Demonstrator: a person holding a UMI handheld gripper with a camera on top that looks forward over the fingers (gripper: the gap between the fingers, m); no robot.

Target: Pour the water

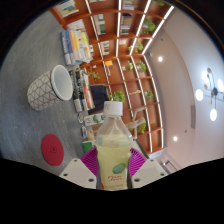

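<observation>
The water bottle (114, 148) (white cap, green label) is clamped between the pink pads of the hand-held gripper (114, 172), tipped toward the patterned mug (49, 87) on the desk (30, 125).

I seem to be in a shop or café-like room, seen at a strong tilt. The main sign is the wooden shelving (120, 45) that fills the far wall, its many compartments stocked with small potted plants (117, 96), boxes and other goods I cannot make out. Beside the shelving runs a white ceiling (190, 60) with recessed spotlights and a hanging lamp (211, 95). On the shelving's other side lies a grey counter (35, 60).
</observation>
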